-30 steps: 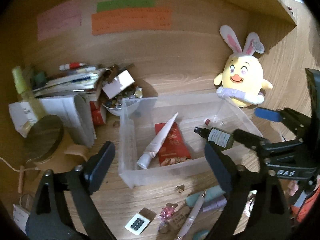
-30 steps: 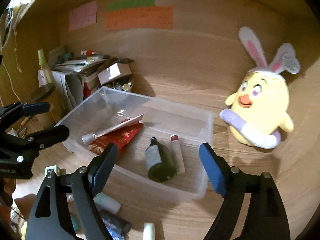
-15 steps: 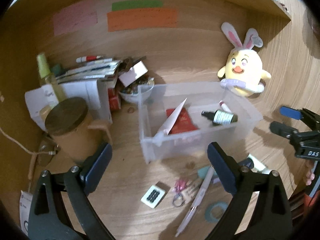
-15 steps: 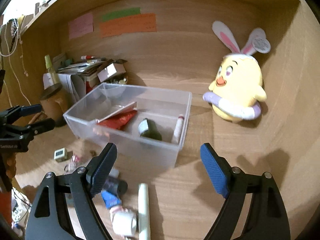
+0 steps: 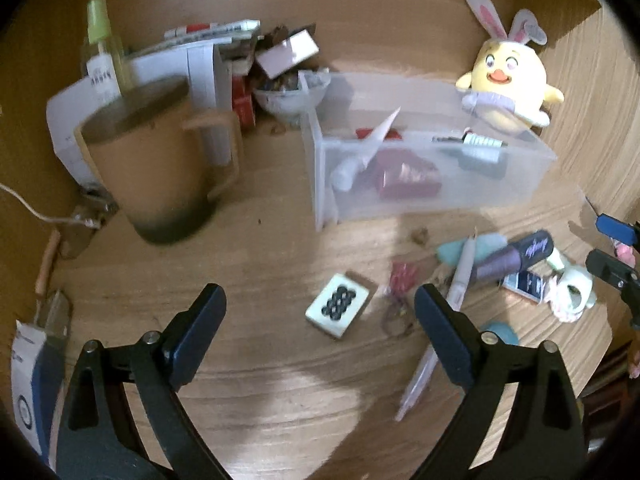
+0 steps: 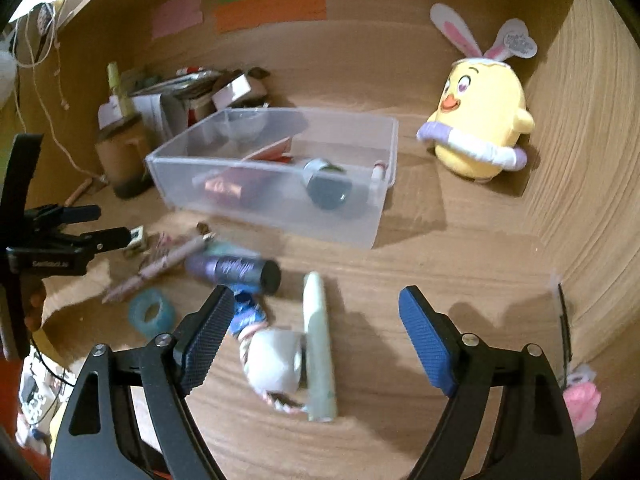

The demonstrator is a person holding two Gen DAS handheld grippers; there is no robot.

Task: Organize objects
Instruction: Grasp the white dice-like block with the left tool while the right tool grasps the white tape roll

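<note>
A clear plastic bin [image 5: 520, 184] [image 6: 276, 216] on the wooden desk holds a white tube [image 5: 372, 144], a red packet [image 5: 404, 178], a dark bottle [image 6: 326, 188] and a small stick [image 6: 378, 176]. In front of it lie a mahjong tile [image 5: 338, 304], a pink pen [image 5: 460, 280], a dark purple tube [image 5: 516, 256] [image 6: 236, 268], a pale green tube [image 6: 318, 340], a white tape roll [image 6: 272, 360] and a teal tape roll [image 6: 152, 312]. My left gripper [image 5: 318, 340] is open and empty above the tile. My right gripper [image 6: 316, 336] is open and empty over the pale green tube.
A tan lidded mug [image 5: 160, 156], a paper stack [image 5: 200, 56], a spray bottle [image 5: 102, 48] and a bowl of bits [image 5: 286, 92] stand at the back left. A yellow bunny-eared chick plush [image 5: 508, 76] [image 6: 480, 120] sits by the right wall.
Both grippers have pulled back from the bin and tilted down toward the desk front. The loose items in front of the bin have come into view. Both stay open and empty.
</note>
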